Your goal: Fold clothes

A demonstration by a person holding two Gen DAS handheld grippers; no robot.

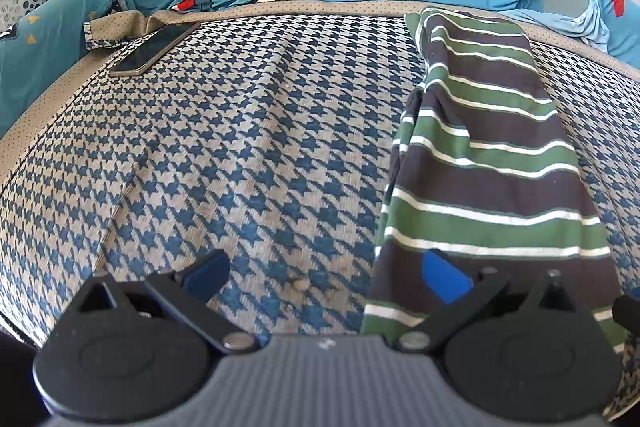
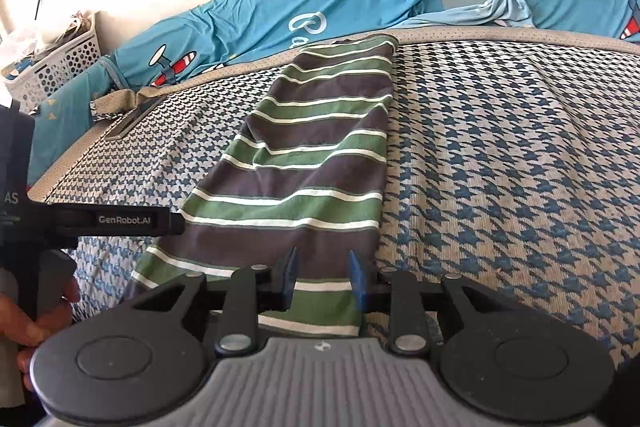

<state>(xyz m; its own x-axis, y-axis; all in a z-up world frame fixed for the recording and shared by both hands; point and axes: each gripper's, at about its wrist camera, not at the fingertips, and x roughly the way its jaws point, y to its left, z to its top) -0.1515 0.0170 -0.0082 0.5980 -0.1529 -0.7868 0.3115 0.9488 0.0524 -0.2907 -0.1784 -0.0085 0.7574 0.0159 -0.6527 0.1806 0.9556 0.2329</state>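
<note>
Houndstooth bed cover (image 1: 240, 147) carries a folded striped garment (image 2: 312, 163) — left gripper (image 1: 326, 273) jaws wide, empty; right gripper (image 2: 322, 283) jaws slightly parted, straddling its hem without pressing it.

The left gripper (image 1: 326, 277) hangs tilted downward over the near end of the striped garment (image 1: 484, 163), its jaws spread wide, the right-hand blue pad above the cloth and the other pad off its left edge. The right gripper (image 2: 323, 283) points down at the same near end, jaws parted a little with the cloth's edge lying between the pads, which do not press it. At that view's left edge, a hand (image 2: 28, 323) grips the left gripper's handle beside the garment.
</note>
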